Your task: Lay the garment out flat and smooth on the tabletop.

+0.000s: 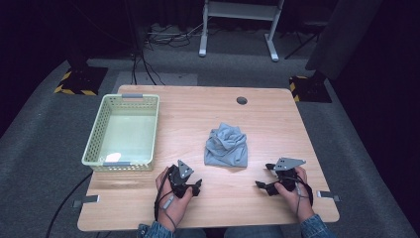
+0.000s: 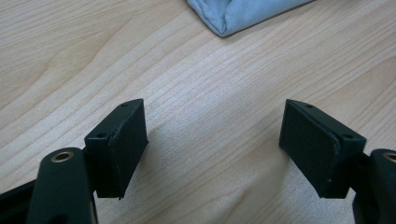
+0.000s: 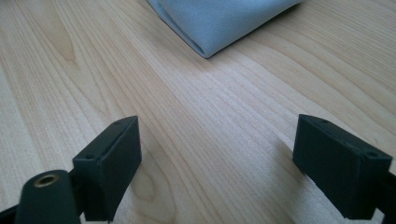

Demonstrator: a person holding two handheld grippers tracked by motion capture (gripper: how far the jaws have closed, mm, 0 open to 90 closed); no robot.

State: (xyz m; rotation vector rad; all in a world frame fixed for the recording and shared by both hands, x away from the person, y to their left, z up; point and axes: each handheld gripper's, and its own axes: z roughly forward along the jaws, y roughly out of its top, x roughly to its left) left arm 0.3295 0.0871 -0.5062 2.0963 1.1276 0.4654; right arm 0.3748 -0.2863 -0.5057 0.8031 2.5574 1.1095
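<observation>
Lying crumpled near the middle of the wooden table point(image 1: 198, 119), a grey cloth point(image 1: 227, 146) sits between and just beyond the two grippers. The left gripper point(image 1: 194, 187) and the right gripper point(image 1: 263, 181) both rest low by the near edge, jaws spread wide with nothing between them. A pale green basket point(image 1: 94, 134) stands at the table's left side; a small white scrap in it carries no readable writing.

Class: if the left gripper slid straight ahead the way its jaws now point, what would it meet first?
Probably the grey cloth: bare table lies ahead of the open left gripper, then the cloth's folded corner, slightly off-centre, so it might only graze it.
</observation>
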